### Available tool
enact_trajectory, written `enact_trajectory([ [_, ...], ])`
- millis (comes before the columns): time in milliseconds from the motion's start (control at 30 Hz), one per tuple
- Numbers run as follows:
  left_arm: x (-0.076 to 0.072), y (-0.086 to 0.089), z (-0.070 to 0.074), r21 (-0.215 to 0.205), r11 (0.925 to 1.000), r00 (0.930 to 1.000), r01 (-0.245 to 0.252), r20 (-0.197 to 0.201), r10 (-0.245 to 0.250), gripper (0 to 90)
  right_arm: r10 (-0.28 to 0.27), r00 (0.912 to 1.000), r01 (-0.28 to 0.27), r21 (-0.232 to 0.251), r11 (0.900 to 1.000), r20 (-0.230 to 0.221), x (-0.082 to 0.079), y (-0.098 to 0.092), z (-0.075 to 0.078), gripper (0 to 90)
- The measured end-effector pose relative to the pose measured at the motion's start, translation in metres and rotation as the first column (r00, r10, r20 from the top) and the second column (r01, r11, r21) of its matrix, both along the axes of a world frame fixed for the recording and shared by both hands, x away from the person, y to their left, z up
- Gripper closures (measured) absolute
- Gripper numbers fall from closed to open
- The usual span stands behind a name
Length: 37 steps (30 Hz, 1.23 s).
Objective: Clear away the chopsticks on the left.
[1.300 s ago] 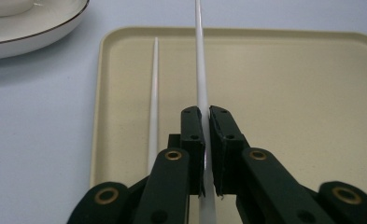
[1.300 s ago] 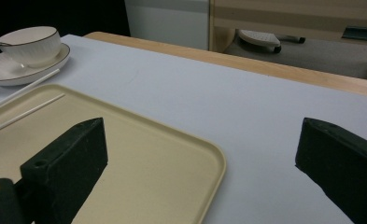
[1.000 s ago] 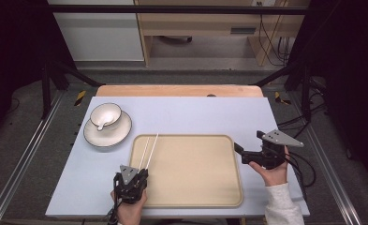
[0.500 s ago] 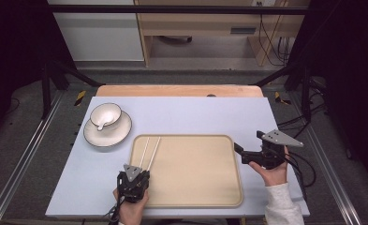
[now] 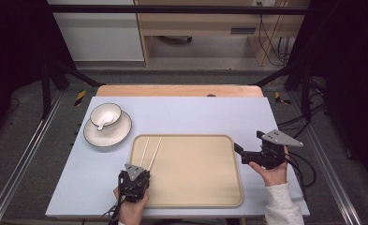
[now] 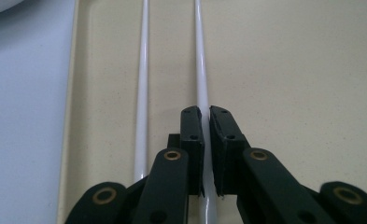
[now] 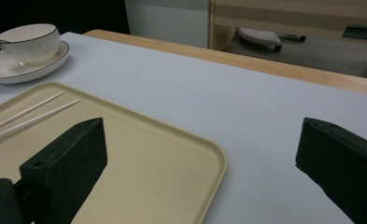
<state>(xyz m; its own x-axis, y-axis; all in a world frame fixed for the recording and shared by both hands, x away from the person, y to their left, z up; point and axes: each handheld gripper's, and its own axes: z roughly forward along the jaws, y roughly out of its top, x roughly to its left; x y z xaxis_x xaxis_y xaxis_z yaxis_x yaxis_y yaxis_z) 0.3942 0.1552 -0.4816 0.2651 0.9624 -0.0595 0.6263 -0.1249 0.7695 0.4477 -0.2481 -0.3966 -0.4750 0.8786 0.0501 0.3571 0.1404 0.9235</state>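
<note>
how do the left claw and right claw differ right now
The left claw has its jaws shut on one white chopstick; the right claw has its jaws wide apart with nothing between them. The left claw sits over the near left part of the beige tray; the right claw hovers by the tray's right edge, above the table. Both are black and each is held in one hand.

No legible text or labels
</note>
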Motion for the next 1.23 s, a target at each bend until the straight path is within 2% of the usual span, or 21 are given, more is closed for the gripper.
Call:
enact_trajectory([
  [167,0.0,0.002,0.006,-0.011,0.9996,0.9996,0.026,0.013,-0.026,81.7,-0.001,1.0,0.001,0.001,1.0,0.003,0.0,-0.001,0.0,2.5],
  [300,0.003,0.007,0.027,-0.031,0.9977,0.9956,0.06,0.074,-0.058,78.5,-0.002,1.0,0.002,0.007,1.0,0.005,-0.001,-0.002,0.002,2.5],
  [433,0.009,0.017,0.047,-0.055,0.9914,0.986,0.119,0.124,-0.111,71.7,-0.006,0.9999,0.006,0.008,1.0,0.009,-0.002,-0.004,0.002,2.4],
  [500,0.014,0.024,0.057,-0.071,0.9857,0.9801,0.153,0.139,-0.142,66.8,-0.006,0.9999,0.006,0.011,1.0,0.014,-0.002,-0.005,0.003,2.4],
  [567,0.018,0.032,0.065,-0.063,0.9839,0.9754,0.167,0.156,-0.155,61.1,-0.009,0.9998,0.009,0.014,1.0,0.017,-0.003,-0.006,0.004,2.3],
  [600,0.019,0.037,0.069,-0.068,0.9812,0.9726,0.181,0.161,-0.168,58.2,-0.011,0.9998,0.011,0.017,1.0,0.018,-0.003,-0.006,0.004,2.3],
  [633,0.019,0.037,0.069,-0.068,0.9812,0.9726,0.181,0.161,-0.168,55.1,-0.011,0.9998,0.011,0.017,1.0,0.018,-0.003,-0.006,0.004,2.3],
  [667,0.023,0.045,0.076,-0.084,0.9763,0.9694,0.199,0.163,-0.184,51.8,-0.013,0.9997,0.012,0.019,1.0,0.019,-0.003,-0.008,0.005,2.1],
  [733,0.025,0.053,0.08,-0.073,0.974,0.9652,0.214,0.169,-0.2,45.7,-0.017,0.9997,0.017,0.022,1.0,0.018,-0.003,-0.008,0.005,2.1],
  [767,0.025,0.053,0.08,-0.073,0.974,0.9652,0.214,0.169,-0.2,42.9,-0.018,0.9997,0.017,0.022,1.0,0.019,-0.003,-0.009,0.005,2.0],
  [800,0.025,0.062,0.082,-0.049,0.974,0.9619,0.221,0.176,-0.21,40.1,-0.019,0.9996,0.018,0.024,1.0,0.021,-0.003,-0.009,0.005,1.9],
  [933,0.024,0.082,0.077,-0.07,0.9711,0.9605,0.228,0.179,-0.213,31.5,-0.026,0.9995,0.026,0.03,0.999,0.016,-0.003,-0.01,0.004,1.8],
  [967,0.024,0.082,0.077,-0.07,0.9711,0.9605,0.228,0.179,-0.213,29.9,-0.025,0.9995,0.025,0.021,0.999,0.017,-0.003,-0.01,0.004,1.8],
  [1033,0.023,0.094,0.069,-0.077,0.9743,0.9635,0.212,0.184,-0.195,25.4,-0.027,0.9995,0.027,0.018,0.999,0.016,-0.003,-0.01,0.003,1.7],
  [1233,0.025,0.11,0.057,-0.087,0.9799,0.9714,0.18,0.173,-0.163,21.0,-0.034,0.9994,0.034,0.002,0.999,0.007,-0.001,-0.01,0.001,1.4],
])
